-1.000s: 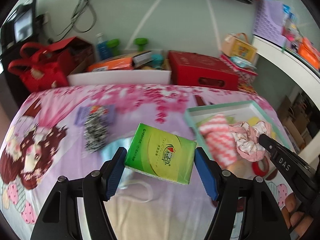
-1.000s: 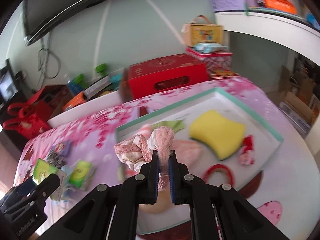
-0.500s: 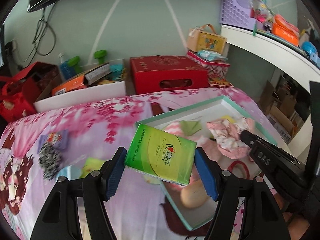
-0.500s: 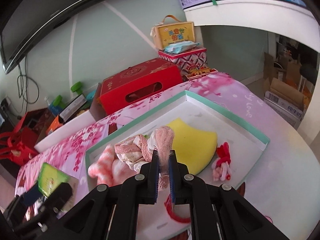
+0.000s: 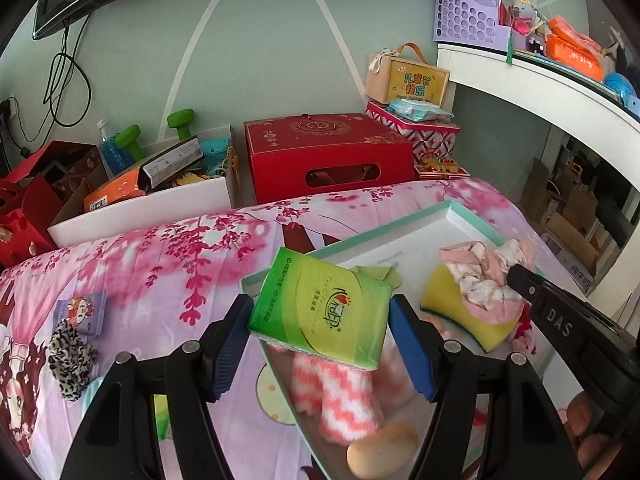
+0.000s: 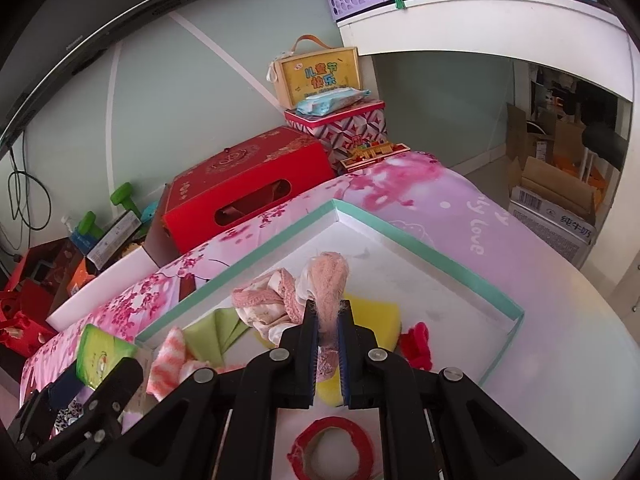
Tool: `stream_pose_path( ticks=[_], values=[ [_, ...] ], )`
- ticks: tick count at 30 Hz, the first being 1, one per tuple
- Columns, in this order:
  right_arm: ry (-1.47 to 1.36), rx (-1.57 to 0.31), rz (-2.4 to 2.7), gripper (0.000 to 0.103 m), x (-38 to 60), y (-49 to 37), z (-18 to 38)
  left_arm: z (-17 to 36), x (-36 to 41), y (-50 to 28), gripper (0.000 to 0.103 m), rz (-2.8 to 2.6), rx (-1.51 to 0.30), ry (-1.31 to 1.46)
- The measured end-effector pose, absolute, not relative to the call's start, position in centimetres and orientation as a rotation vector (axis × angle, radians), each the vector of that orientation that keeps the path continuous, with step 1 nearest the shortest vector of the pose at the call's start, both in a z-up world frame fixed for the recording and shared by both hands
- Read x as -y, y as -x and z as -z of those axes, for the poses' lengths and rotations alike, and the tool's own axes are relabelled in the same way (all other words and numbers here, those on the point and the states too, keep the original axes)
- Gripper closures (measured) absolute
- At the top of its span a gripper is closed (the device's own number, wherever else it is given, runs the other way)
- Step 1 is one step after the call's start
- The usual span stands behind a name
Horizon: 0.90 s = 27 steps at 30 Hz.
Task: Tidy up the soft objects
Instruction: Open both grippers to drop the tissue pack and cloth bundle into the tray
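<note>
Carrying in over the shallow teal-rimmed white tray: left gripper clamped on green plastic-wrapped tissue pack, right gripper pinched tight on crumpled pink lace fabric above yellow sponge, best lowered onto bare tray floor before letting go.

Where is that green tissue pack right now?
The green tissue pack is clamped in the left hand-held gripper, hanging over the near-left corner of the teal-rimmed tray, above the pink striped sock and left of the yellow sponge.
</note>
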State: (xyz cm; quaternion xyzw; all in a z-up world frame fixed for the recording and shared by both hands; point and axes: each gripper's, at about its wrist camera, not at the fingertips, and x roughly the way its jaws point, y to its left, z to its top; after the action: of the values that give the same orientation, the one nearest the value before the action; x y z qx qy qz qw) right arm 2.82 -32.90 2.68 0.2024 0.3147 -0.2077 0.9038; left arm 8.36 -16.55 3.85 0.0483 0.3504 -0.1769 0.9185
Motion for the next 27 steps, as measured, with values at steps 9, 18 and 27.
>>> stream_pose_path(
  ticks=[9, 18, 27],
  values=[
    [-0.403, -0.665, 0.445, 0.077, 33.0, -2.6, -3.0, -3.8, 17.0, -8.3, 0.022, 0.396, -0.723, -0.101],
    [-0.357, -0.716, 0.453, 0.028, 32.7, -2.6, -3.5, -3.9, 14.7, -9.3, 0.016, 0.320, -0.790, -0.041],
    [-0.315, -0.796, 0.431, 0.000, 32.0, -3.0, -3.0, -3.2, 11.7, -10.5, 0.016, 0.189, -0.871, 0.014]
  ],
)
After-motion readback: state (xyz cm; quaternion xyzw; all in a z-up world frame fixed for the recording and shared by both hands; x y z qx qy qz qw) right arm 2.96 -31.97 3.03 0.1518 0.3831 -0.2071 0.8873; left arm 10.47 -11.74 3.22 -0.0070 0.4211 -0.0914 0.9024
